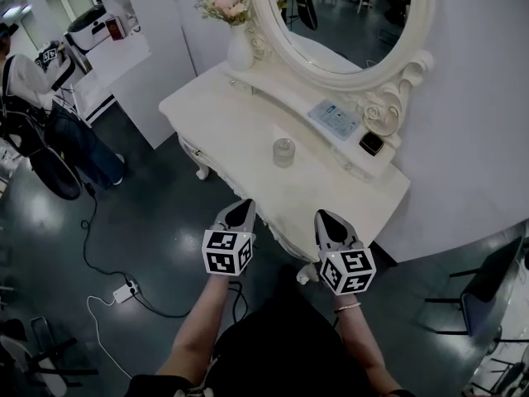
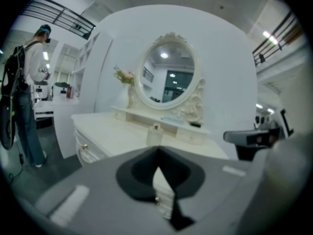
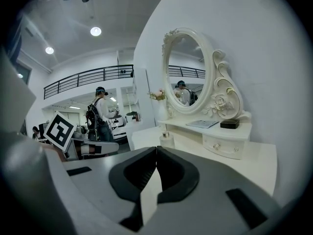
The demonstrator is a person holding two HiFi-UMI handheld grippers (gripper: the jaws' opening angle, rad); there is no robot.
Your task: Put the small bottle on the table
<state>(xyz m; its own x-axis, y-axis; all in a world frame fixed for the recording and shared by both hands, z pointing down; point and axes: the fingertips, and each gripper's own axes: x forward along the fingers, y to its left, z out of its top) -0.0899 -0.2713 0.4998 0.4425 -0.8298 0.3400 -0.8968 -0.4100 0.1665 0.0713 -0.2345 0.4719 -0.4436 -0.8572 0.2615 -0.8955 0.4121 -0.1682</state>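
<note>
The small clear bottle (image 1: pixel 283 151) stands upright on the white dressing table (image 1: pixel 231 110), near the middle of its top, in front of the raised shelf. It also shows as the bottle (image 2: pixel 155 134) in the left gripper view and the bottle (image 3: pixel 167 138) in the right gripper view. My left gripper (image 1: pixel 241 208) hangs off the table's front edge, shut, with nothing between its jaws. Beside it my right gripper (image 1: pixel 325 219) is also shut and holds nothing. Both point toward the table. The bottle stands apart from both.
An oval mirror (image 1: pixel 347 15) rises at the table's back. A white vase of flowers (image 1: pixel 239 46), a booklet (image 1: pixel 335 118) and a small black box (image 1: pixel 371 143) sit on the shelf. A person (image 1: pixel 29 85) stands far left. A power strip (image 1: pixel 125 290) lies on the floor.
</note>
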